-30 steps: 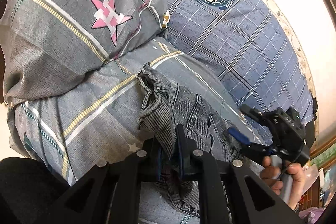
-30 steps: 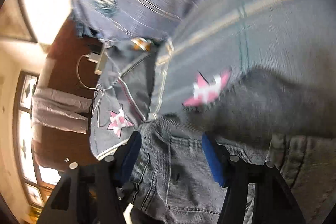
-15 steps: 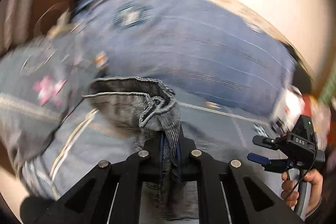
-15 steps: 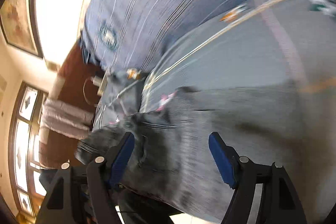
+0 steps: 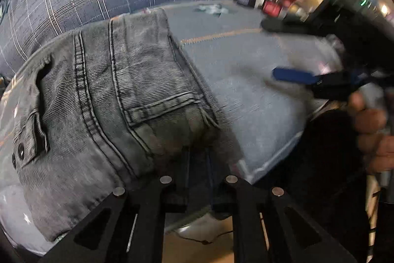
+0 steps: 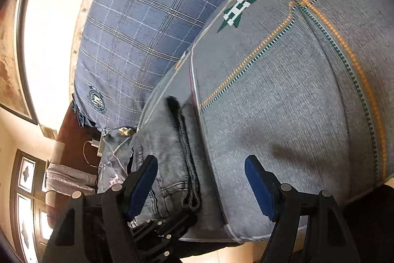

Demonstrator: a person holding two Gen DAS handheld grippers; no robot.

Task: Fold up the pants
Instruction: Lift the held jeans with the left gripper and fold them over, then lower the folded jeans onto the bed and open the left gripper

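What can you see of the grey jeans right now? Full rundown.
The grey jeans are faded, ribbed-looking denim with double-stitched seams, a back pocket, a belt loop and dark rivets. They lie folded in a compact stack on the grey striped bedspread, beside the blue plaid pillow. The left gripper has fabric between its fingers, its jaws opening. The right gripper is open and empty beside them.

Grey pants (image 5: 103,100) lie folded on the grey bed cover (image 5: 248,80), spreading toward nine o'clock. The left tongs (image 5: 198,164), jaws opening, sit at the fabric's edge. At three o'clock, the right tongs (image 5: 290,51) stand wide apart.
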